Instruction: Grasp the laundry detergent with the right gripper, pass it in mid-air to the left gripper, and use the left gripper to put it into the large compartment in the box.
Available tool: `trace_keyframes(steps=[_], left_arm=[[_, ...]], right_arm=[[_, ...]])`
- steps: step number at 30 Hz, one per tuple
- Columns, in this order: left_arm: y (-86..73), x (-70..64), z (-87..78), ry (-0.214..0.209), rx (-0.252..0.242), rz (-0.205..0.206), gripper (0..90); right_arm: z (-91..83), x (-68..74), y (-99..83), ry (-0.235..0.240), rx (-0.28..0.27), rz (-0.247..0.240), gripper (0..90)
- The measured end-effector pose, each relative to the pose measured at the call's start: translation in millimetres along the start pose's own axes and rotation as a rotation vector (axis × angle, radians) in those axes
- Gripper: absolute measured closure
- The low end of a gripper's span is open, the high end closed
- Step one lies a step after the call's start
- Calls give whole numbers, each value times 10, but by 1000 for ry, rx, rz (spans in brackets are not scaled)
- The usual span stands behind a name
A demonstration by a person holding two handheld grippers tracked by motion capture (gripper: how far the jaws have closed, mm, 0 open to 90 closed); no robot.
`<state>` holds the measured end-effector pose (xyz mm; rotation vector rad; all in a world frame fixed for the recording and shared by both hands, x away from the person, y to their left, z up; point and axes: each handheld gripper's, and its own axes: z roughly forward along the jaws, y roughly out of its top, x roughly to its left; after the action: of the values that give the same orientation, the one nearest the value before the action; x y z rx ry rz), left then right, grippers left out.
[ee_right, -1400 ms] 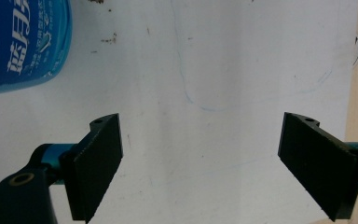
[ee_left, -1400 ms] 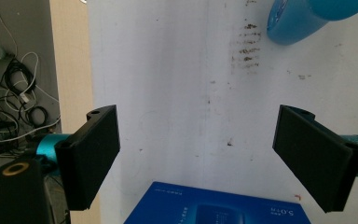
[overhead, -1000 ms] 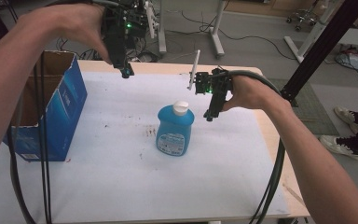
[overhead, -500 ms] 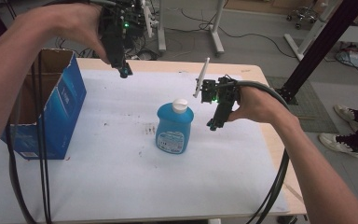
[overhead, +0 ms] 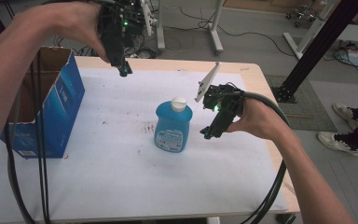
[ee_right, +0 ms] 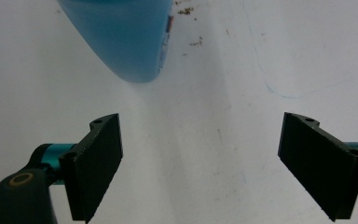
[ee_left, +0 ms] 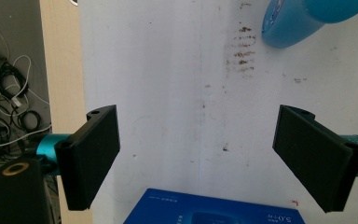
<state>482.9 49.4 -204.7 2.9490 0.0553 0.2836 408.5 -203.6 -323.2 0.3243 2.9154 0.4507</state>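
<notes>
We've got the blue bottle (overhead: 172, 126) standing upright mid-desk (overhead: 98, 186). Our right tool (overhead: 208, 134) hovers just beside it, jaws spread wide; left tool (overhead: 124, 71) also spread, up near the box (overhead: 60, 107).

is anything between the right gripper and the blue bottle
Nothing visible. The right gripper hangs open beside the blue bottle, with bare white table cover in the gap between them.
</notes>
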Motion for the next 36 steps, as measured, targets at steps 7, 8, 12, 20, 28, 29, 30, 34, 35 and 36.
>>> trace_keyframes(steps=[7,8,12,20,28,29,30,34,35,36], left_arm=[[-17,-2,-1,2,-2,-5,148],[-19,-1,-1,2,-2,-5,148],[-30,6,-10,3,-8,-9,148],[-60,13,-5,5,-9,-16,148],[-76,13,4,5,-12,-21,148],[-76,13,8,4,-12,-19,148],[-75,11,7,4,-9,-19,148],[-74,13,5,4,-12,-19,148],[-73,14,6,4,-12,-18,148],[-70,13,7,3,-10,-21,148]], right_arm=[[45,107,-28,38,-111,43,132],[45,107,-28,38,-111,43,132],[77,154,-23,51,-173,64,132],[153,182,3,83,-270,107,132],[243,227,68,99,-311,112,132],[256,233,74,101,-320,114,132],[269,239,80,106,-328,111,132],[309,267,95,102,-346,108,132],[315,271,97,100,-356,112,132],[320,273,98,99,-363,116,132]])
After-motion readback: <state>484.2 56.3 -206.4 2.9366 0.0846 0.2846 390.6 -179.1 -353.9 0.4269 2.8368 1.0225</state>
